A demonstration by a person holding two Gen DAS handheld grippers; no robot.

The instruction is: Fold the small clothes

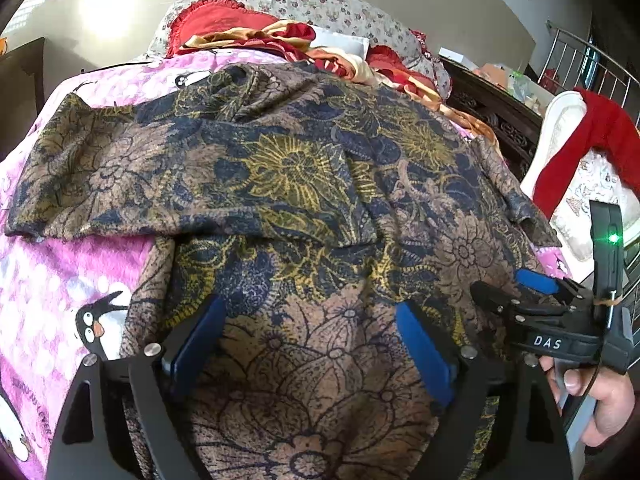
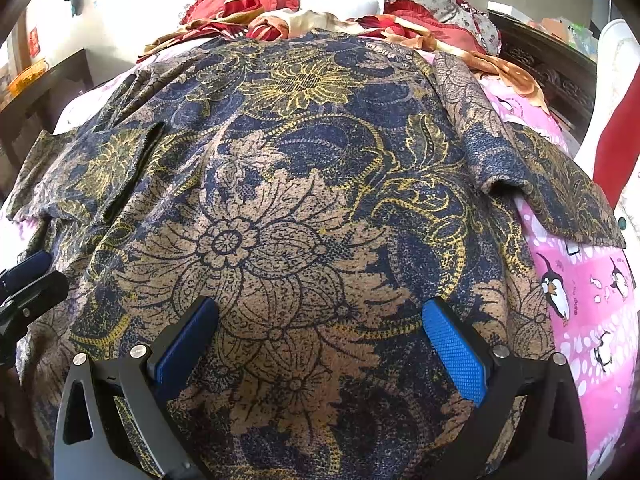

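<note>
Shirt of blue, tan and yellow floral cloth (image 1: 304, 184) is lying spread on the pink penguin-print blanket (image 1: 52, 280), just ahead of and beneath both tongs. Left gripper (image 1: 312, 340) and right gripper (image 2: 320, 344) are gaping wide, holding nothing. Best pinching the near hem evenly, both sides, before folding away.

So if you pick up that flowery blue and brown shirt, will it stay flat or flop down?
The thin navy, tan and yellow floral shirt would probably flop: it already wrinkles and follows the pink penguin blanket beneath it. Its sleeve lies limp, so it would likely dangle. It looks light, and seems unlikely to slip much on the fuzzy blanket.
</note>
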